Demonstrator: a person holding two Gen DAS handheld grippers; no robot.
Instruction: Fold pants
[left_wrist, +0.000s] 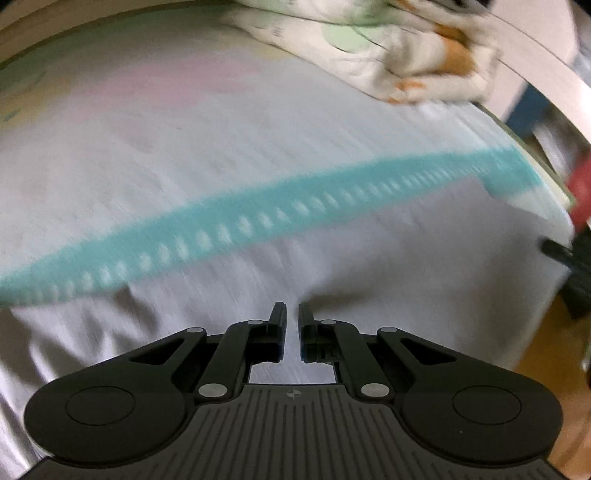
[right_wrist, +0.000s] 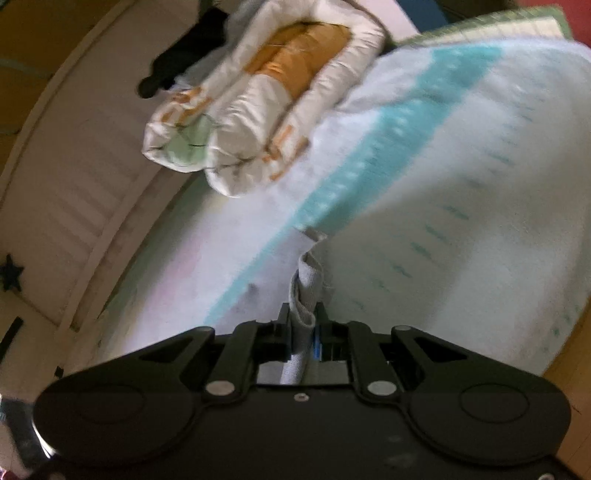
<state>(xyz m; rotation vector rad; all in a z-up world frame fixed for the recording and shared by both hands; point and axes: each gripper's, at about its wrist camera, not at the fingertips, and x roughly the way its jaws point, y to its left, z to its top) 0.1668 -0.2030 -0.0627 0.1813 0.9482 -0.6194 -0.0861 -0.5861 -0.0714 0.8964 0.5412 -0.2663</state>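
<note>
The pants (left_wrist: 369, 266) are a pale grey-white cloth spread over a bed sheet with a teal stripe (left_wrist: 258, 210). In the left wrist view my left gripper (left_wrist: 292, 310) is shut, and the cloth puckers into creases right at its tips. In the right wrist view my right gripper (right_wrist: 302, 314) is shut on a grey folded edge of the pants (right_wrist: 306, 284). That edge runs up from the jaws to the corner of the pale cloth (right_wrist: 461, 240). Both views are blurred.
A rolled white quilt with orange and green patches (left_wrist: 406, 48) (right_wrist: 258, 110) lies at the far side of the bed. A white bed frame (right_wrist: 74, 184) curves along the left. Wooden floor (left_wrist: 546, 350) shows past the bed's right edge, beside a blurred dark and red shape (left_wrist: 576, 229).
</note>
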